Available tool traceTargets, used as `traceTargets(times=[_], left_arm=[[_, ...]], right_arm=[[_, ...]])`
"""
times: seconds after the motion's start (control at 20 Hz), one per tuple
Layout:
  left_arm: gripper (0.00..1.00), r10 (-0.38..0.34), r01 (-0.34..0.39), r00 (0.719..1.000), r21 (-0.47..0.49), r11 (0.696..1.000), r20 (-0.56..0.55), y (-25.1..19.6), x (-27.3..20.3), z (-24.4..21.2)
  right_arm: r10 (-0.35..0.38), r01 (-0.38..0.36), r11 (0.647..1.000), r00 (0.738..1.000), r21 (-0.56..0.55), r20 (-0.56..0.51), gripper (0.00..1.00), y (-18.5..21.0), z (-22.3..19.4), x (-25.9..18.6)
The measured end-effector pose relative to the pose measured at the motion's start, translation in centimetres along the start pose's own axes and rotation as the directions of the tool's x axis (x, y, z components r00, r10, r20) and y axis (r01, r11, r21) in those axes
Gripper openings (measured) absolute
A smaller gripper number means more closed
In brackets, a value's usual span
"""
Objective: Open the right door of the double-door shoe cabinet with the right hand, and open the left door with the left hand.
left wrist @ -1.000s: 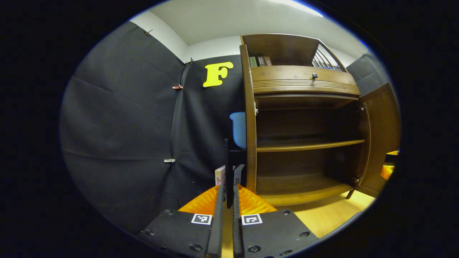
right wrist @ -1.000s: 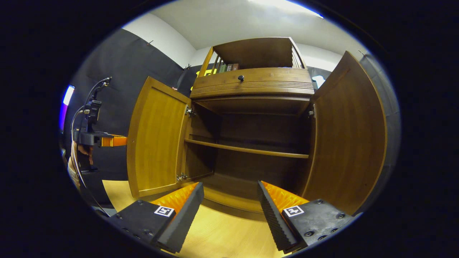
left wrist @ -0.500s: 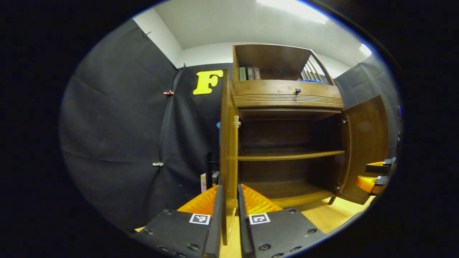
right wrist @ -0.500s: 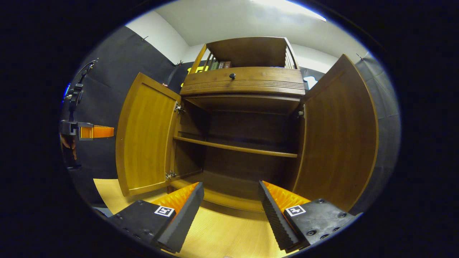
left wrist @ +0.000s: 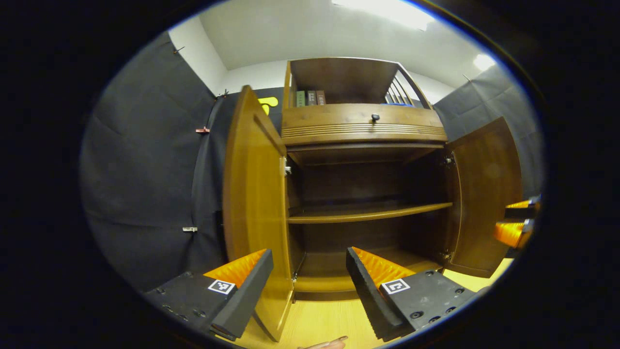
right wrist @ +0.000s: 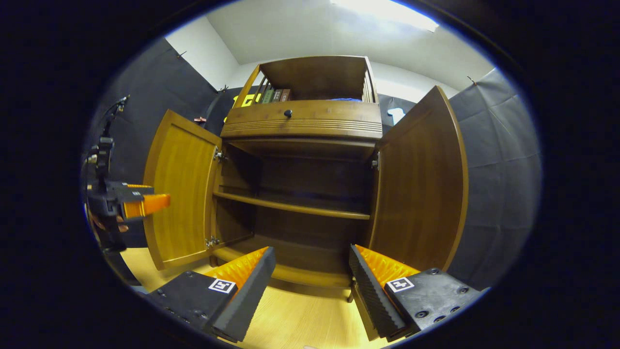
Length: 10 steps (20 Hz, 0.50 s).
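While both doors of the shoe cabinet (right wrist: 300, 121) stand swung wide, the left tongs (left wrist: 310, 276) hang with their fingers apart and nothing between them, just in front of the left door (left wrist: 252, 203), whose free edge shows near the left finger. From the right gripper view, the right tongs (right wrist: 312, 274) are likewise spread and grip nothing, low before the cabinet's open front, with the right door (right wrist: 421, 184) beside the right finger. That view also takes in the left door (right wrist: 179, 198) folded outward, and the left tongs (right wrist: 143, 203) beside its outer edge, held in a hand (right wrist: 104, 225). Inside, one shelf (right wrist: 290, 207) crosses the dark compartment; above it sits a drawer (right wrist: 302, 123) with a small dark knob (right wrist: 288, 113), and books (right wrist: 273, 95) stand in the open top compartment. The cabinet stands on a pale wooden floor (right wrist: 295, 320). At the right edge of the left gripper view, the right tongs (left wrist: 516, 223) show beyond the right door (left wrist: 484, 194).
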<state>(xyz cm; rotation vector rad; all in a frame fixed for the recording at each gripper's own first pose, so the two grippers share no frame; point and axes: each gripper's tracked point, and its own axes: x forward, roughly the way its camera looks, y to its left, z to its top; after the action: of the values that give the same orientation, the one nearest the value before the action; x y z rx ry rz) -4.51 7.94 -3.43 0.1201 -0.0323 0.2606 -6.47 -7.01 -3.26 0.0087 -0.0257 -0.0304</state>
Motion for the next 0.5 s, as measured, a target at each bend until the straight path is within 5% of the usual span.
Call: traceTargets(times=[0.25, 0.5], left_arm=[[0.94, -0.059, 0.057, 0.998, -0.054, 0.997, -0.033, -2.7, 1.8, 0.1], [0.92, -0.006, 0.006, 1.000, -0.006, 1.000, -0.018, -2.2, 2.4, 1.6]], right_arm=[[0.001, 0.000, 0.999, 1.000, 0.043, -0.008, 0.97, 0.0, 1.5, 0.8], [-0.027, 0.027, 1.000, 1.000, 0.014, 0.014, 0.97, -0.8, 3.0, 1.3]])
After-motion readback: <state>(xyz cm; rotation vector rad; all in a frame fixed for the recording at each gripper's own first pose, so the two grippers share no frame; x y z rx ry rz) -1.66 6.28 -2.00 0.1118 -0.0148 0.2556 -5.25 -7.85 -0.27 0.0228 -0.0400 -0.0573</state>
